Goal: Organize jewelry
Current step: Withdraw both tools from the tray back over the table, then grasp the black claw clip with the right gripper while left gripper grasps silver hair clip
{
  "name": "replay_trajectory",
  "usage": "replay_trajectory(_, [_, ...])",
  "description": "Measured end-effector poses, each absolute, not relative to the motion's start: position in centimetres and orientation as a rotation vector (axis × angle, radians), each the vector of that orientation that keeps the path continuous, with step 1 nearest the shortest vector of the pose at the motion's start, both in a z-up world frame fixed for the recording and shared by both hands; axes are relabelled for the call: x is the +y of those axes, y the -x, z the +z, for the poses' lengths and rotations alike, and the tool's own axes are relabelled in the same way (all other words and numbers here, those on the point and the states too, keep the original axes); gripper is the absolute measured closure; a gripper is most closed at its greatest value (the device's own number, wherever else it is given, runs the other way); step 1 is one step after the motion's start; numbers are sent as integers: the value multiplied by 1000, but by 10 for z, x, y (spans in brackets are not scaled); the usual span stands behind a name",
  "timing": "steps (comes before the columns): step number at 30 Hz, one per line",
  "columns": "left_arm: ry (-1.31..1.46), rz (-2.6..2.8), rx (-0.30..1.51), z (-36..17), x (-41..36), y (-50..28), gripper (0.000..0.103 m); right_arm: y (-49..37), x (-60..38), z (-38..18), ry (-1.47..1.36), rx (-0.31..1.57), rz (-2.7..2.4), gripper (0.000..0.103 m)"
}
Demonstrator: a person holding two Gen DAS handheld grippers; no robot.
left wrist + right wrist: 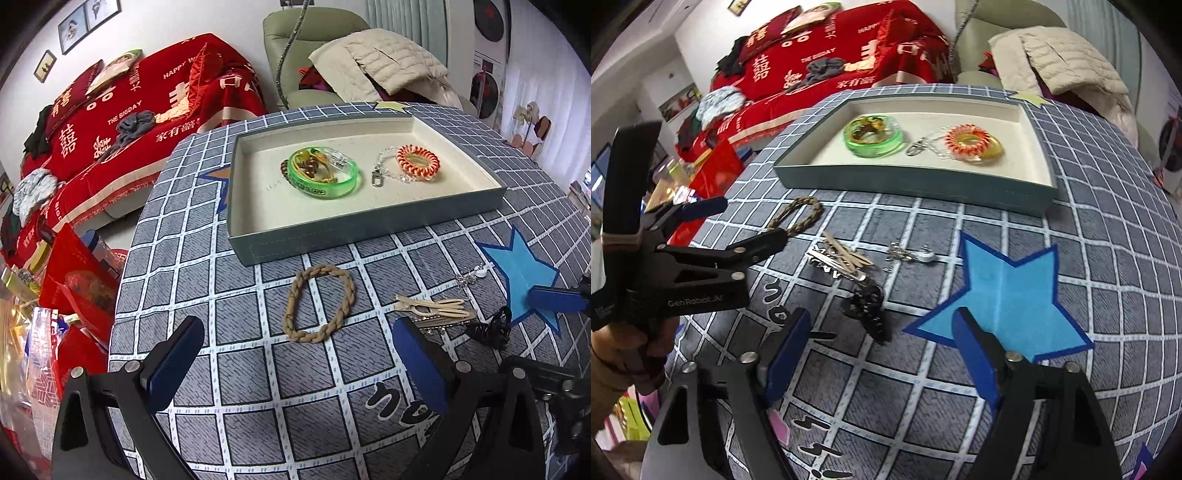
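Note:
A grey tray with a cream lining holds a green bangle, a silver chain and an orange coil hair tie. In front of it on the cloth lie a tan braided band, a beige hair clip, a black claw clip and a small silver piece. My left gripper is open, and the braided band lies just ahead of its fingertips. My right gripper is open above the black claw clip. In the right wrist view the left gripper sits next to the braided band.
The round table wears a grey grid cloth with a blue star. Past its left edge are red bags. Behind it are a red-covered sofa and a green armchair with a beige jacket on it.

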State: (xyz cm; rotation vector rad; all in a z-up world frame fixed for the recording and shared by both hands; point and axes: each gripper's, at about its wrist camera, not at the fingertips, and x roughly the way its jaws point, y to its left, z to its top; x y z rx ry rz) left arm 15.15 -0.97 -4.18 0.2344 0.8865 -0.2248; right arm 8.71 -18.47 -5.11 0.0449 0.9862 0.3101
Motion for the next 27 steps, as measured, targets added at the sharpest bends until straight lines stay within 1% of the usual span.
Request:
replay_trajectory(3, [-248,-249,885,-42,-13,-149,0,-89,-180,-52,-29,975,319,35])
replay_trajectory(5, [-258,-262,887,-43,-14,-148,0,-92,-179,-53,-32,979,321,47])
replay_trajectory(9, [-259,-273,895,-45,-16,-146,0,-96,-179,-57,-52,986,324,57])
replay_trajectory(11, [-258,-283,906,-45,-18,-146,0,-96,-180,-58,-64,987,328,75])
replay_trajectory(14, [-261,-297,907,-46,-22,-146,0,-96,-184,-60,-96,990,308,76])
replay_trajectory(15, [-269,-304,906,-47,-25,-146,4,-96,-187,-60,-103,989,298,76])
replay_trajectory(17, [-275,-323,913,-48,-30,-144,7,-95,-192,-60,-111,989,282,76])
replay_trajectory(20, [-290,-359,922,-49,-38,-141,20,-93,-202,-58,-130,989,262,76])
replay_trajectory(27, [-279,-481,972,-52,-57,-138,21,-89,-218,-54,-168,977,234,76])
